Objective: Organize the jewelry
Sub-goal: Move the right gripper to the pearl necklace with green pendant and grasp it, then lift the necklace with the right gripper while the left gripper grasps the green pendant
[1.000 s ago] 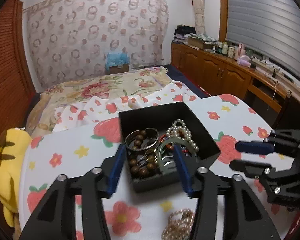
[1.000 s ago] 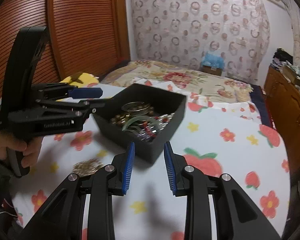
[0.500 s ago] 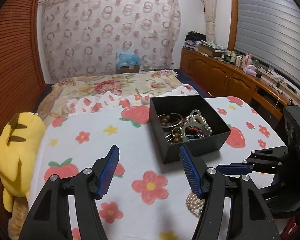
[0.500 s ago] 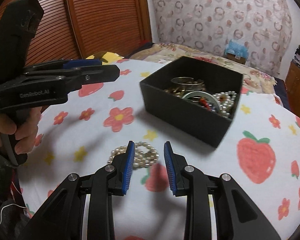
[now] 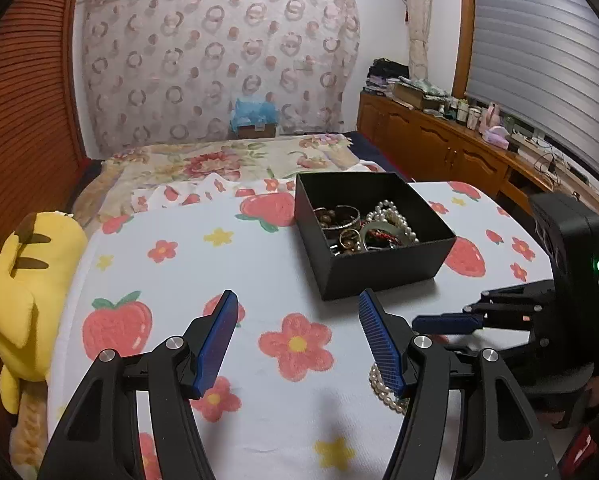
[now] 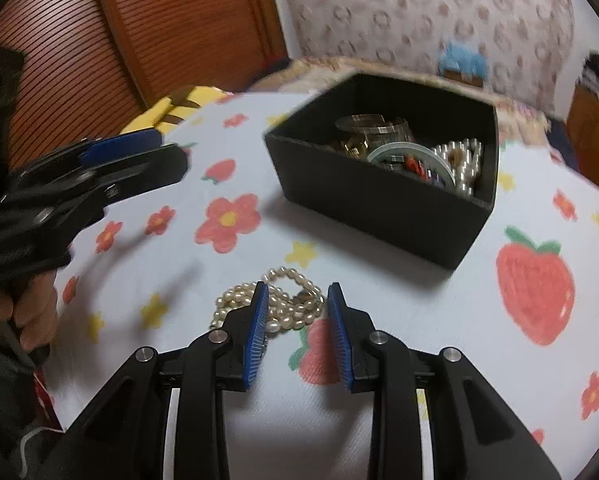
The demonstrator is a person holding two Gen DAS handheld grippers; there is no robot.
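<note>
A black open box (image 5: 383,276) (image 6: 363,200) stands on the flowered tablecloth and holds several bangles, beads and a pearl string. A loose pearl necklace (image 6: 283,304) lies on the cloth in front of the box; it also shows in the left wrist view (image 5: 381,388). My right gripper (image 6: 297,332) is open, empty, low over the necklace, its fingers straddling the pearls. My left gripper (image 5: 295,340) is open wide and empty, back from the box. The right gripper shows in the left wrist view (image 5: 447,322).
A yellow plush toy (image 5: 23,292) lies at the table's left edge. The round table with the tablecloth (image 5: 187,264) stands by a bed (image 5: 219,160). Wooden cabinets (image 5: 439,148) with clutter line the right wall.
My left gripper has pulled back from the box and stays open. My right gripper has swung down and left, from facing the box to hanging over the loose pearl necklace.
</note>
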